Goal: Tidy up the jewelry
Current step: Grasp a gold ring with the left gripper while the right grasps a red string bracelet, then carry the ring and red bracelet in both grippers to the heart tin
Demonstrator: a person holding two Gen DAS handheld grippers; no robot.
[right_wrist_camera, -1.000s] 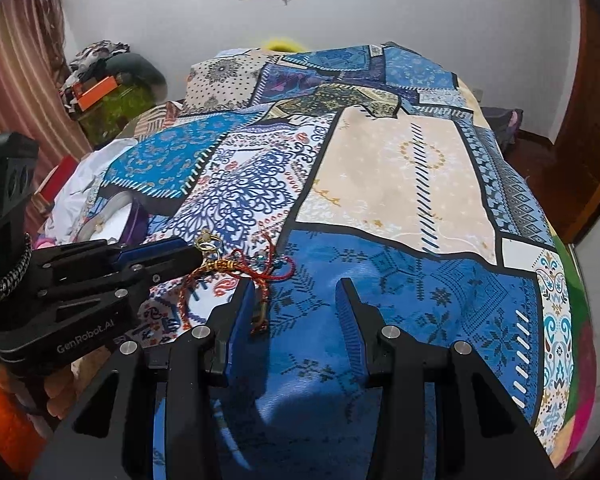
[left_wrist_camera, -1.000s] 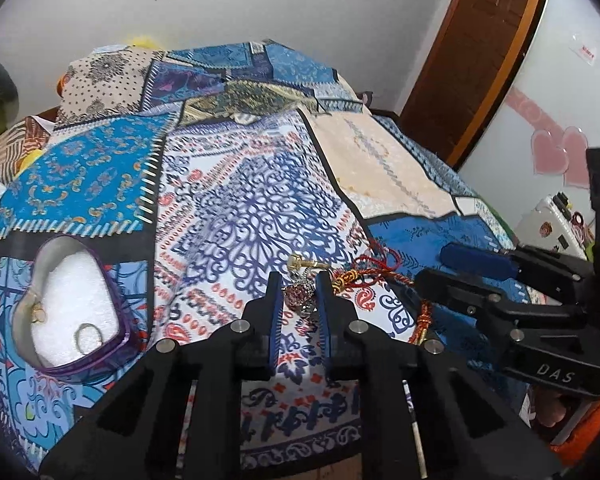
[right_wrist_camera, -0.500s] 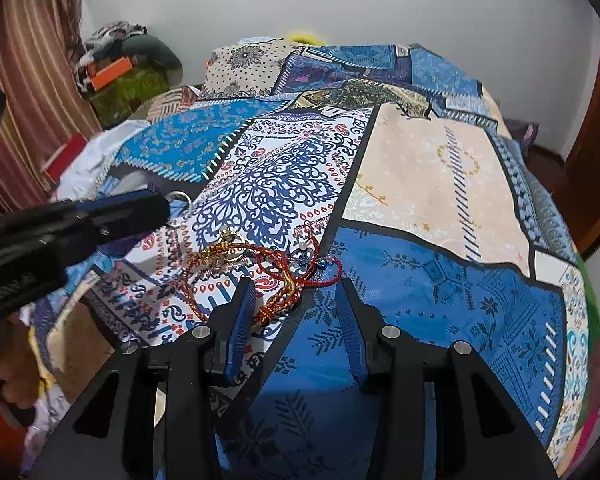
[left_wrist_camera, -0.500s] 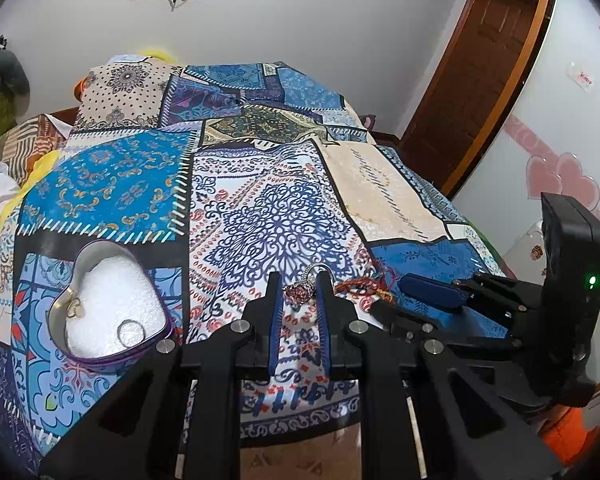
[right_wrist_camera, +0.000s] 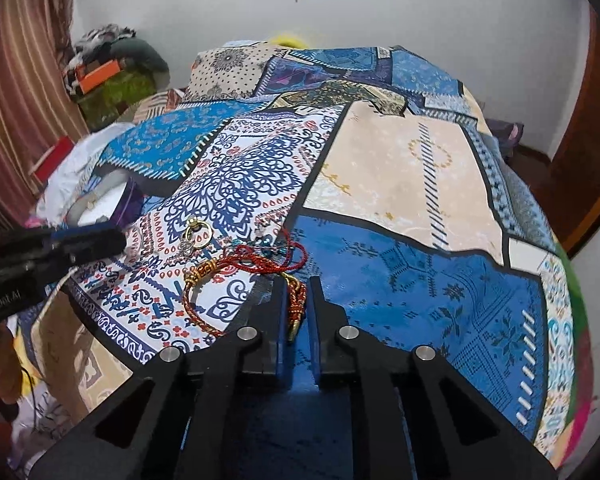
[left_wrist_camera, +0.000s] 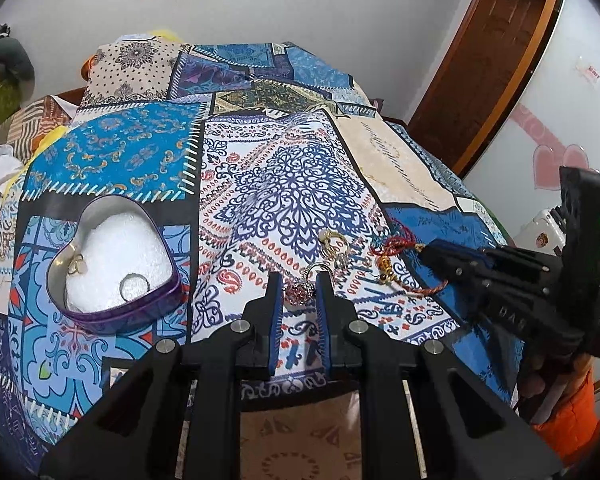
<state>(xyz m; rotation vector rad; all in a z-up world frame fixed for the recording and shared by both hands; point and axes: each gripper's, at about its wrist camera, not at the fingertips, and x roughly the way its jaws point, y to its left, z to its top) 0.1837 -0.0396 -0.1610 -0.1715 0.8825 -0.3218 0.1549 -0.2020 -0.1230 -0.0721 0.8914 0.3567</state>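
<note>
Both grippers point down at the bed. The left gripper is pinched on a sparkly red ring, held just above the quilt. The heart tin sits to its left with two rings on white foam. The right gripper has just been closing, and its jaws now squeeze the red and gold cord bracelet lying on the quilt. A gold ring lies near it. White letters "DAS" show upside down on the right gripper.
</note>
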